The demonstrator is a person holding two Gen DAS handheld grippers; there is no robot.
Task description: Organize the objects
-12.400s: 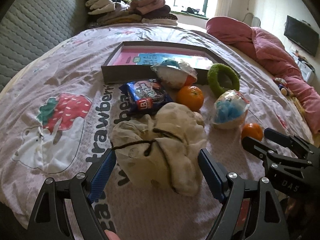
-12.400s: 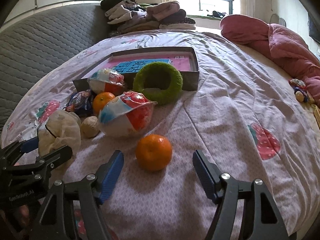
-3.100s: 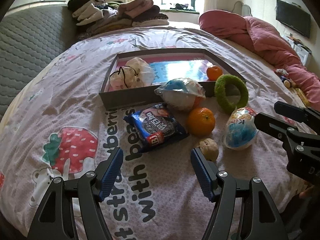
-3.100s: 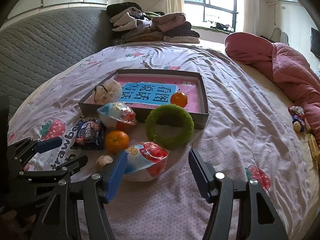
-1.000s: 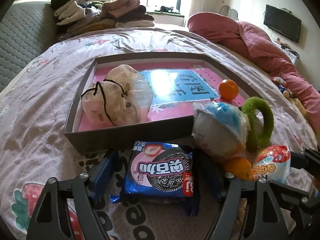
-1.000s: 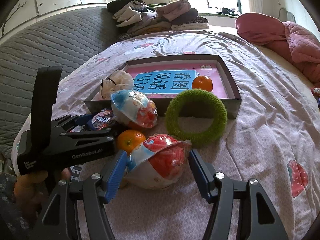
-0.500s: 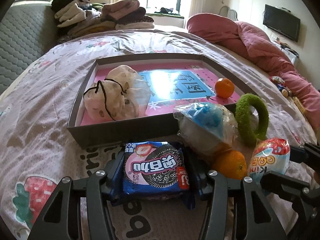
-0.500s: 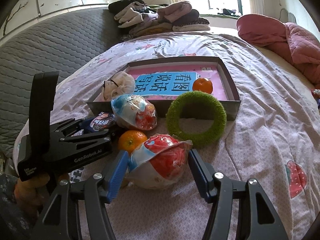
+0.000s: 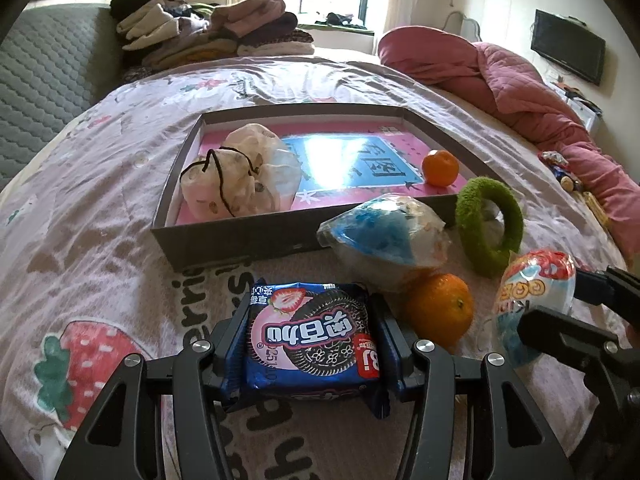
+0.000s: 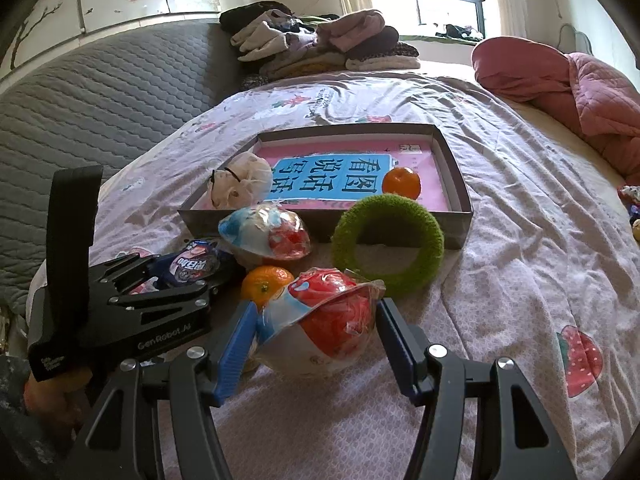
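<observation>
Left hand-held gripper (image 9: 310, 344) hides the cookie pack's (image 9: 310, 340) side edges.

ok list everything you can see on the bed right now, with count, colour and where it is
box: 1, grey, pink and blue inside, mid-bed
drawstring pouch: 1, cream, inside the box, left end
oranges: 2, orange; one in the box, one on the sheet beside the cookie pack
cookie pack: 1, blue and pink, between the left pads
wrapped toy eggs: 2; blue-topped one against the box front, red-topped one between the right pads
ring: 1, green, fuzzy, leaning on the box front
folded clothes: a pile, mixed colours, far end
quilt: 1, pink, right side
left hand-held gripper: black, blue pads, shut on the cookie pack
right hand-held gripper: same, closed around the red-topped egg
</observation>
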